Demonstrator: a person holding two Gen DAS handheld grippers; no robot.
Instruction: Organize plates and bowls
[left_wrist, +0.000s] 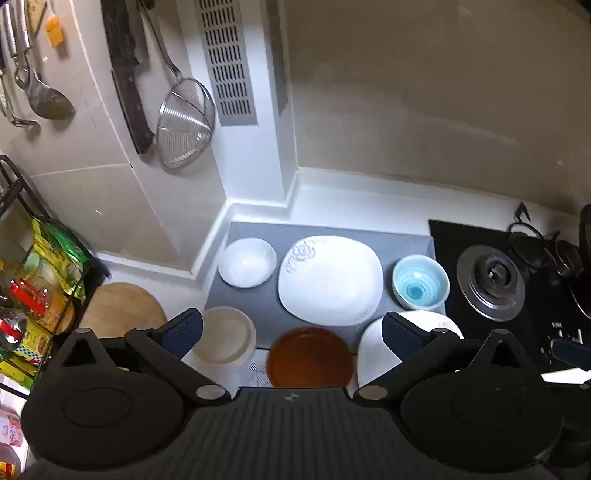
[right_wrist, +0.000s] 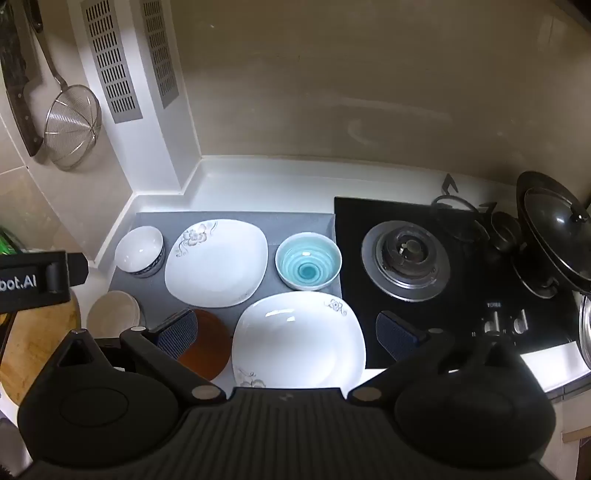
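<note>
Both grippers, left (left_wrist: 291, 332) and right (right_wrist: 286, 332), hang wide open, empty. Brown plate (left_wrist: 309, 357) and white plate (right_wrist: 299, 341) lie near; square plate (right_wrist: 217, 263), white bowl (right_wrist: 140, 250), blue bowl (right_wrist: 308, 260) farther on the mat (right_wrist: 295, 221).

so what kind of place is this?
A home kitchen counter, most likely: a gas hob set into the worktop, a strainer hanging on the tiled wall, and plates and bowls such as the blue bowl laid out.

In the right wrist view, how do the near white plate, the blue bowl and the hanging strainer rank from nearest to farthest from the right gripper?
From the right gripper:
1. Near white plate, between its fingers.
2. Blue bowl, behind the plate on the grey mat.
3. Hanging strainer, far left on the wall.
</note>
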